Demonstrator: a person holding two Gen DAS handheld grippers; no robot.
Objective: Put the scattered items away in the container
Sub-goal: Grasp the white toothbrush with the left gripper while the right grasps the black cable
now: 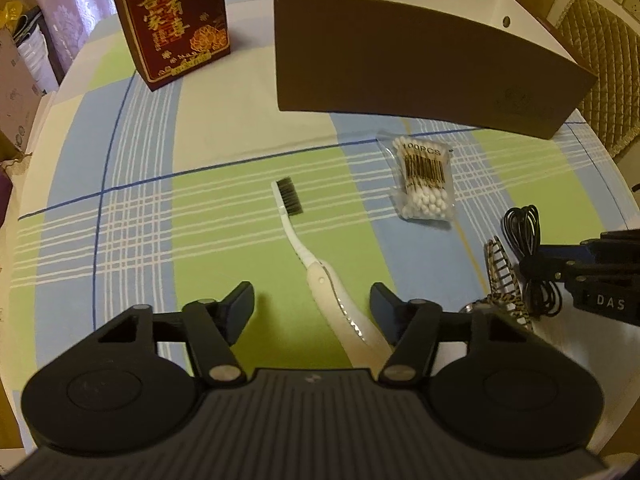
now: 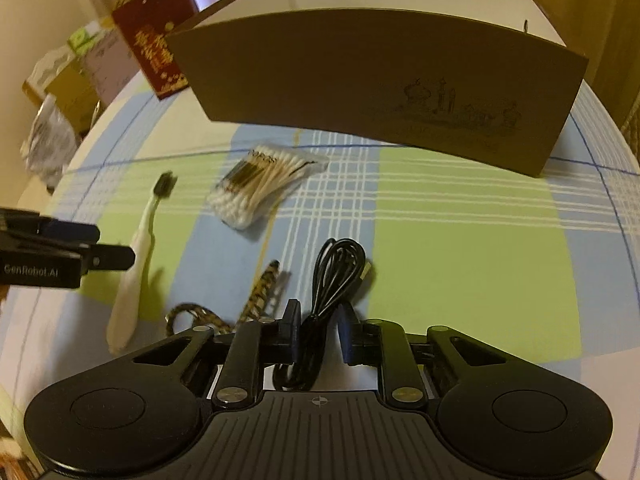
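A white toothbrush [image 1: 296, 236] with dark bristles lies on the plaid cloth. Its handle runs between the fingers of my open left gripper [image 1: 312, 302], close to the right finger, and nothing is gripped. In the right wrist view the left gripper [image 2: 96, 246] hovers beside the toothbrush [image 2: 138, 248]. My right gripper [image 2: 320, 326] is shut on a coiled black cable [image 2: 340, 264]; the left wrist view shows this gripper [image 1: 560, 268] on the cable [image 1: 524, 224] too. A leopard-print hair claw [image 2: 260, 296] lies just left of the cable. A bag of cotton swabs [image 1: 426, 180] lies in front of the open brown box [image 1: 420, 68].
A tall red gift box [image 1: 176, 20] stands at the back left of the round table. A quilted chair back [image 1: 600, 60] is behind the brown box at the right. Boxes and bags [image 2: 80, 92] crowd the floor beyond the table's left edge.
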